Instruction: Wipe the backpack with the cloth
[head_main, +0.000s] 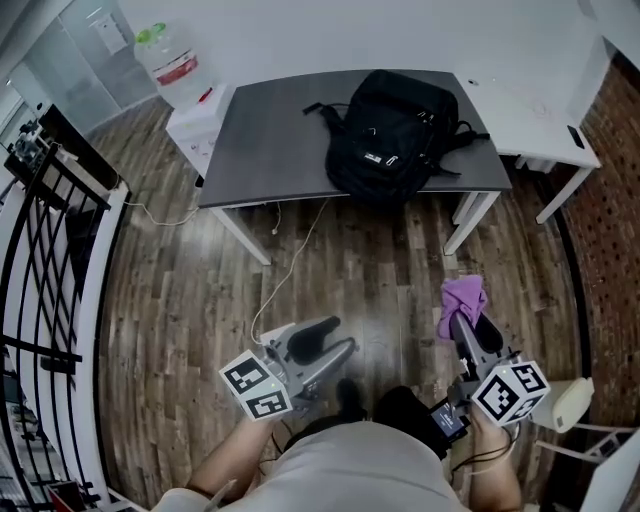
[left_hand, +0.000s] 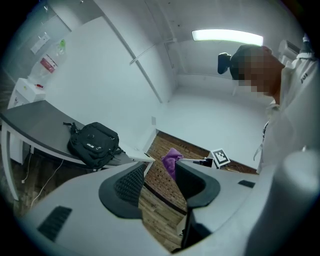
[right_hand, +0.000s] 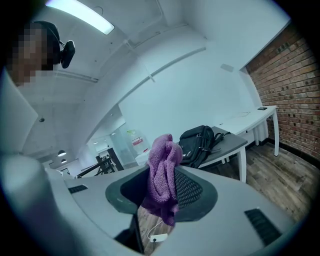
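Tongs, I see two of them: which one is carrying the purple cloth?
The right tongs, shut on the purple cloth. The left tongs stand open with nothing between them.

A dark grey rectangular table on white legs (head_main: 270, 150) is set on a brown wooden plank floor (head_main: 180, 300). A white desk (head_main: 530, 115) is placed just beside it, near a red brick wall (head_main: 610, 210). A white water dispenser topped with a clear bottle (head_main: 172, 62) is seen at the table's other end. A thin white cable (head_main: 293, 255) is trailed over the floor, and a black metal railing (head_main: 50, 230) is seen at the left edge.
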